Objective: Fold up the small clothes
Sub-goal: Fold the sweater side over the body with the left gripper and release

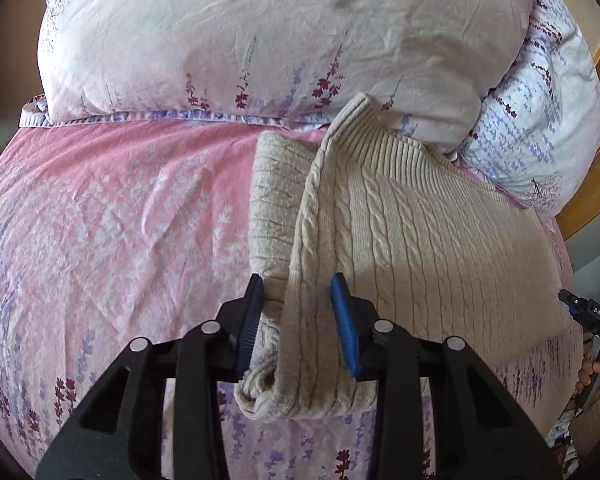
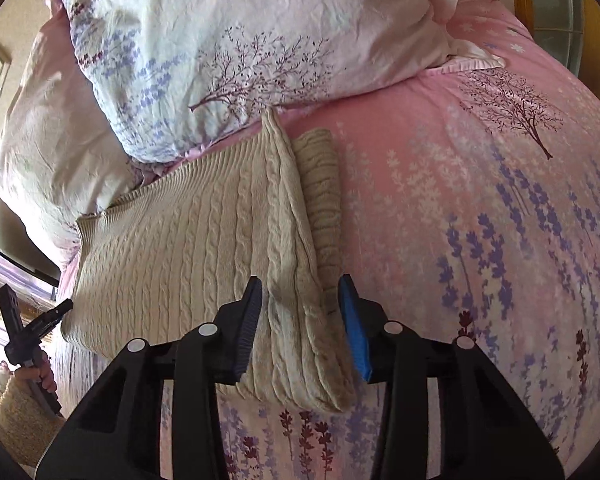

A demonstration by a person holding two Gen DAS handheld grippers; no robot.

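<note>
Two grippers are being held over one cream cable-knit sweater (image 1: 412,240) that is lying on the pink floral bedsheet (image 1: 120,208), just below the pillows (image 1: 260,40). Its left folded edge is being pinched between the pads of the left gripper (image 1: 298,312); its right folded edge is being bracketed by the right gripper (image 2: 300,312), contact there being unclear. Each edge is running straight away from its tool. No containers are being shown.

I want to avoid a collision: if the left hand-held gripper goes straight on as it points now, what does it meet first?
Most likely the beige sweater: its raised fold already lies between the left hand-held gripper fingers.
</note>
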